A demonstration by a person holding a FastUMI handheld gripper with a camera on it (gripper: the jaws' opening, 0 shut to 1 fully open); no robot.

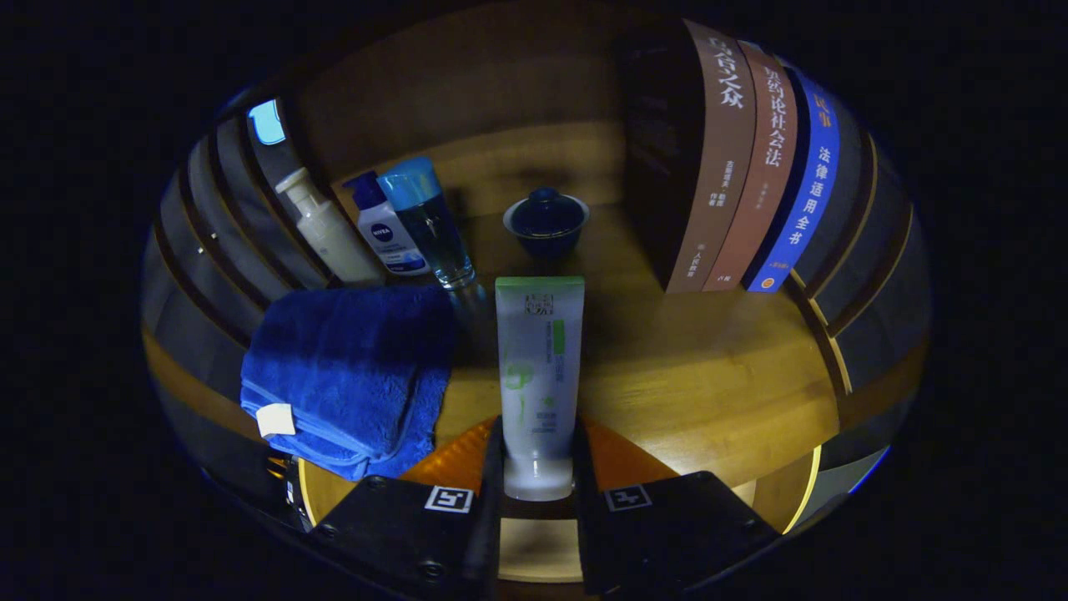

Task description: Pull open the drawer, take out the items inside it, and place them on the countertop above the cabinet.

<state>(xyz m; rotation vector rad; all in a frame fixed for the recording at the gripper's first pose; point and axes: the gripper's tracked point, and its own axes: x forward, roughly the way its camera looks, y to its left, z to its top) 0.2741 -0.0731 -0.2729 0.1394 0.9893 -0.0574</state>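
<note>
A white tube with a green end stands up between my two fingers, cap end down. Both fingers press on its lower part, so my gripper is shut on it. The tube hangs just over the wooden countertop. A folded blue towel lies on the countertop just left of the tube. The drawer is out of sight.
Behind the towel stand a white pump bottle, a small white bottle with a blue cap and a clear bottle with a blue cap. A dark lidded cup sits beyond the tube. Three books stand upright at the right.
</note>
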